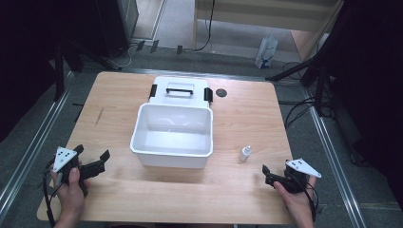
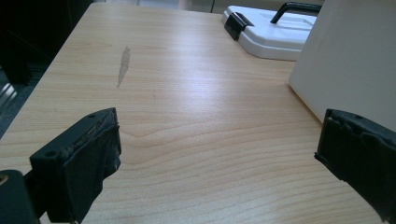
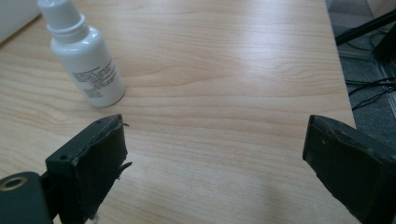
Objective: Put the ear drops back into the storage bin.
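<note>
Here, taking the white storage bin (image 1: 172,135) at mid-worktop as landmark: the left gripper (image 1: 90,162) rests left of the bin's near corner, jaws spread, holding nothing. The bin's lid (image 1: 179,91), with its black handle, lies flat just behind the bin. Right of the bin's near corner stands a small white dropper bottle (image 1: 245,153), upright, its long axis vertical. The right gripper (image 1: 269,174), released and empty, sits nearer it, the bottle ahead and to its left.
</note>
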The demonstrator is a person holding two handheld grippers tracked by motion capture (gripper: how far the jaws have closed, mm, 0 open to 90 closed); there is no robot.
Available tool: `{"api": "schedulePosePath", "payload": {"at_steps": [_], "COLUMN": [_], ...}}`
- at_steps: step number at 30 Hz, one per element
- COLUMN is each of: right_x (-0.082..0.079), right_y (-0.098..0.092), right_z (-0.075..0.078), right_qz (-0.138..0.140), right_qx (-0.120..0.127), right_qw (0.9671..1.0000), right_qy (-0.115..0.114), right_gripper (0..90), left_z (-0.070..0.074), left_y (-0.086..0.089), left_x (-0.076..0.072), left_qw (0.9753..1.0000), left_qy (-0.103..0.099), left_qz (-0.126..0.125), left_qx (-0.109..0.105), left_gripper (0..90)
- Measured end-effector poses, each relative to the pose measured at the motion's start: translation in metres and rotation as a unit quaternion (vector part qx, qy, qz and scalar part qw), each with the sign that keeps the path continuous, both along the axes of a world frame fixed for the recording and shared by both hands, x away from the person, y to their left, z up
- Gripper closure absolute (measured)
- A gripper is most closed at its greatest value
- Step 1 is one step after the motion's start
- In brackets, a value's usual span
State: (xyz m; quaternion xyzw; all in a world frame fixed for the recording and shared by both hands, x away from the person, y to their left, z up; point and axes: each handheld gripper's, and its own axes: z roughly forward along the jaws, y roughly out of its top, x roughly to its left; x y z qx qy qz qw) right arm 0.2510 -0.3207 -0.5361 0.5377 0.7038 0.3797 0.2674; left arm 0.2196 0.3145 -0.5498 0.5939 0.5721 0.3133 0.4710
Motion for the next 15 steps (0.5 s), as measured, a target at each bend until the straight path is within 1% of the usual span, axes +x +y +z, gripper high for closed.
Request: {"api": "schedulePosePath", "payload": {"at_steps": [1, 2, 3, 4, 5, 6, 7, 8, 9, 10, 11, 13, 14, 15], "right_x": [0.0, 0.004, 0.006, 0.006, 0.011, 0.011, 0.016, 0.016, 0.018, 0.022, 0.025, 0.03, 0.03, 0.037], "right_y": [0.0, 0.003, 0.005, 0.005, 0.01, 0.01, 0.015, 0.015, 0.018, 0.025, 0.028, 0.036, 0.036, 0.043], "right_z": [0.0, 0.006, 0.01, 0.01, 0.017, 0.017, 0.023, 0.023, 0.026, 0.031, 0.033, 0.037, 0.037, 0.04], "right_qz": [0.0, 0.019, 0.028, 0.028, 0.05, 0.05, 0.077, 0.077, 0.09, 0.117, 0.129, 0.148, 0.148, 0.156], "right_qx": [0.0, -0.019, -0.029, -0.029, -0.052, -0.052, -0.072, -0.072, -0.081, -0.104, -0.12, -0.149, -0.149, -0.176], "right_qw": [1.0, 0.9996, 0.999, 0.999, 0.9966, 0.9966, 0.9925, 0.9925, 0.9899, 0.9828, 0.978, 0.9675, 0.9675, 0.9558], "right_qy": [0.0, 0.013, 0.022, 0.022, 0.04, 0.04, 0.062, 0.062, 0.073, 0.099, 0.112, 0.141, 0.141, 0.177], "right_gripper": [6.0, 6.2, 6.4, 6.4, 6.5, 6.5, 6.5, 6.5, 6.5, 6.5, 6.5, 6.8, 6.8, 7.8], "left_z": [0.0, 0.0, 0.0, 0.0, 0.0, 0.0, 0.0, 0.0, 0.0, 0.0, 0.0, 0.0, 0.0, 0.0], "left_y": [0.0, 0.0, 0.0, 0.0, 0.0, 0.0, 0.0, 0.001, 0.001, 0.001, 0.002, 0.002, 0.002, 0.002], "left_x": [0.0, 0.0, 0.0, 0.0, 0.0, 0.001, 0.001, 0.0, 0.001, 0.001, 0.001, 0.001, 0.001, 0.001], "left_qw": [1.0, 1.0, 1.0, 1.0, 1.0, 1.0, 1.0, 1.0, 1.0, 1.0, 1.0, 1.0, 1.0, 1.0], "left_qy": [0.0, 0.0, -0.001, -0.001, -0.001, -0.001, 0.0, 0.0, 0.0, 0.0, 0.0, -0.001, -0.001, -0.001], "left_qz": [0.0, 0.0, -0.001, -0.001, -0.001, -0.001, -0.001, -0.002, -0.002, -0.002, -0.001, 0.0, 0.0, 0.0], "left_qx": [0.0, 0.001, 0.0, 0.0, -0.001, -0.001, -0.001, -0.001, -0.001, -0.001, -0.004, -0.006, -0.006, -0.008], "left_gripper": [0.4, 0.4, 0.4, 0.4, 0.4, 0.4, 0.4, 0.4, 0.4, 0.4, 0.4, 0.4, 0.4, 0.4]}}
